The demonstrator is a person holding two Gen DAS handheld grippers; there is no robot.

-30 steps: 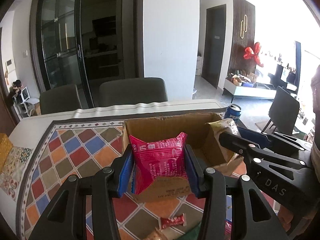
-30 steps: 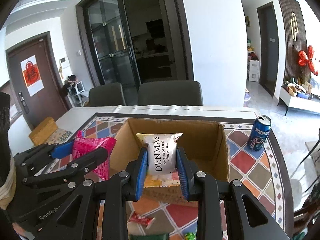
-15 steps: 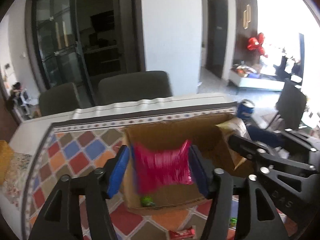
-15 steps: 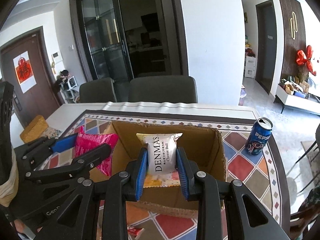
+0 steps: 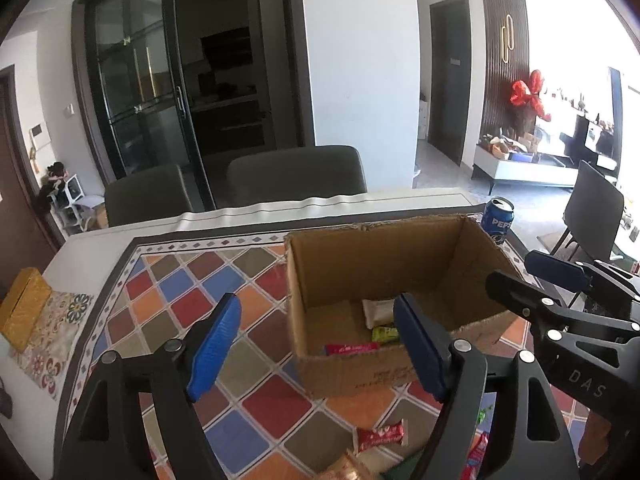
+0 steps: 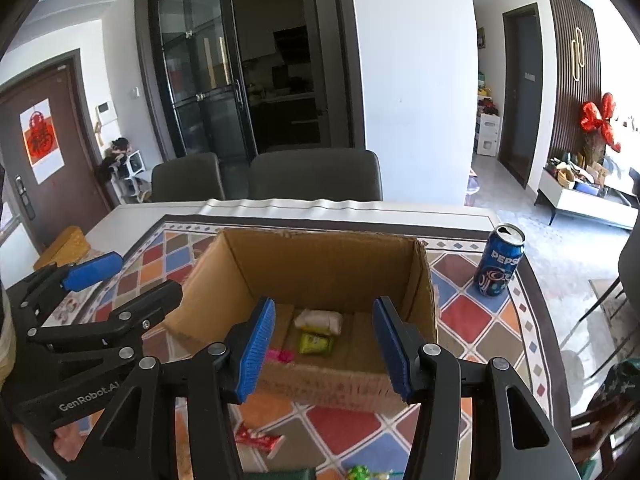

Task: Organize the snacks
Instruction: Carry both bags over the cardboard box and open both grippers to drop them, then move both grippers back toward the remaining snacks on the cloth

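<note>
Hovering over the near edge of the cardboard box [image 5: 400, 376], the left gripper [image 5: 316, 340] and right gripper [image 6: 324, 348] are seen with jaws just opened, nothing between them. A white packet [image 6: 319, 320], green packet [image 6: 316, 343] and red bar [image 5: 351, 348] are noted on the box floor. More snacks [image 5: 380, 435] are left on the patterned tablecloth [image 5: 180, 292] nearby.

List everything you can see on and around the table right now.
cardboard box: one, brown, open, on the patterned cloth
white snack packet: one, inside the box
green snack packet: one, inside the box, in front of the white one
Pepsi can: one, blue, right of the box
red wrapped bar: one, on the cloth in front of the box
chairs: two, grey, behind the table
left hand-held gripper: open, empty
right hand-held gripper: open, empty
</note>
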